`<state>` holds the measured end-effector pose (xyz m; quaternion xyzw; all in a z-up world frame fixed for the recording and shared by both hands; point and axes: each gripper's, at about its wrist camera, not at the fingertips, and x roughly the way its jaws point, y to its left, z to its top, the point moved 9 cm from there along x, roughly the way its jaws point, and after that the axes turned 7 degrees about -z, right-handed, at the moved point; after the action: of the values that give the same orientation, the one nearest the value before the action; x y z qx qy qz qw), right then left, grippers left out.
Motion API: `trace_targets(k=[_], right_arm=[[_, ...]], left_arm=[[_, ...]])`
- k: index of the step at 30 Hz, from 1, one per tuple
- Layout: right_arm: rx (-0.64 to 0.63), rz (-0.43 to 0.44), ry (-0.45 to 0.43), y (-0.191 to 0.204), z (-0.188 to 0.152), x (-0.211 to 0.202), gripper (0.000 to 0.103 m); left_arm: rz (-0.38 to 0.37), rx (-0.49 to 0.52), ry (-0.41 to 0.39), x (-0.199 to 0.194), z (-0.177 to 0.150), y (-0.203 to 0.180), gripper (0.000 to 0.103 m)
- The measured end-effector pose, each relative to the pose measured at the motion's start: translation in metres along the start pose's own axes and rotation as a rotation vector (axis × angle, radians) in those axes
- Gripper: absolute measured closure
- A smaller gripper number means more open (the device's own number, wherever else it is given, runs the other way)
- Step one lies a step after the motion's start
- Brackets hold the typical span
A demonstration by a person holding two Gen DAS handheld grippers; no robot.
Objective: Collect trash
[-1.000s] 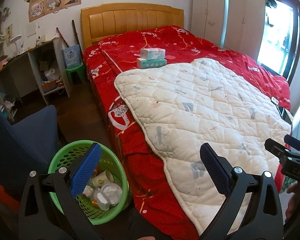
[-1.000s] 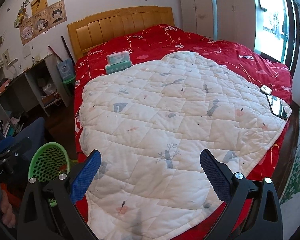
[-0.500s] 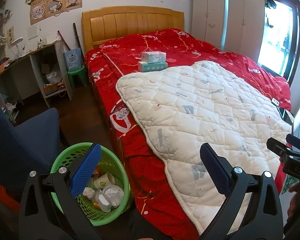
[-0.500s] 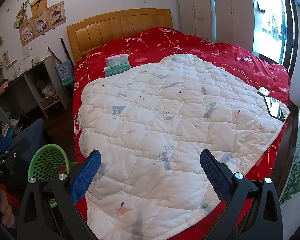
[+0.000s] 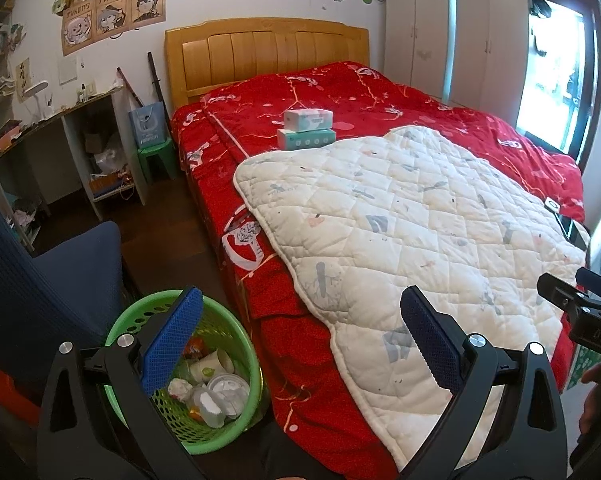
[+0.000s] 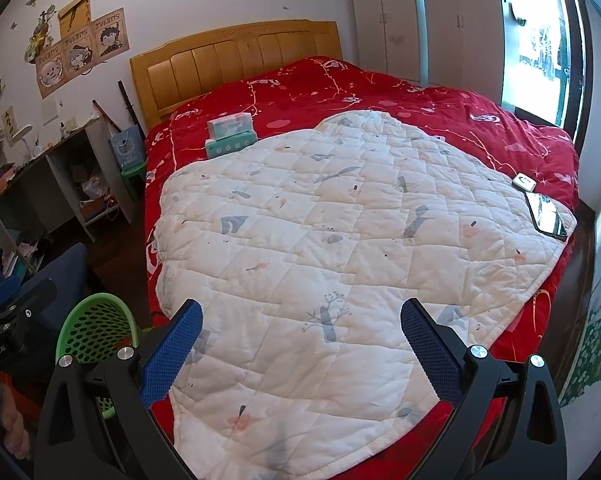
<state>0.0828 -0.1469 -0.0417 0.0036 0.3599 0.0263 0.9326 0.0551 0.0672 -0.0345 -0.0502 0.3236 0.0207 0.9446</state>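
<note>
A green mesh waste basket [image 5: 242, 344] stands on the floor at the bed's near left corner, holding paper cups, plastic lids and crumpled wrappers [image 5: 216, 388]. My left gripper [image 5: 300, 336] hangs open above the basket and the bed edge, nothing between its blue pads. My right gripper [image 6: 300, 344] is open too, over the white quilt [image 6: 340, 240], empty. In the right wrist view the basket [image 6: 96, 328] shows at lower left, and the left gripper's tip [image 6: 16, 300] juts in beside it. The right gripper's tip [image 5: 580, 304] appears at the right edge of the left wrist view.
A red bedspread [image 5: 340, 92] covers the bed, with two stacked tissue boxes [image 5: 307, 130] near the headboard. A phone [image 6: 548, 214] and a small white device [image 6: 524, 182] lie at the quilt's right corner. A blue chair [image 5: 40, 280] stands left; a desk [image 5: 52, 152] behind.
Both grippers have pulled back and risen slightly, so the bed and basket look a little farther away. Both stay open and empty.
</note>
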Motion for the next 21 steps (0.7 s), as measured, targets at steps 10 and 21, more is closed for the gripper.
trace_targets(k=[10,21], right_arm=[[0.001,-0.001,-0.001,-0.0005,0.0,-0.0001,0.007],[0.003,-0.001,0.001,-0.0021,-0.0003,0.0009,0.007]], left_arm=[[0.001,0.007,-0.008,-0.0013,0.0012,-0.002,0.005],[-0.009,0.004,-0.016,-0.002,0.0037,-0.004,0.005]])
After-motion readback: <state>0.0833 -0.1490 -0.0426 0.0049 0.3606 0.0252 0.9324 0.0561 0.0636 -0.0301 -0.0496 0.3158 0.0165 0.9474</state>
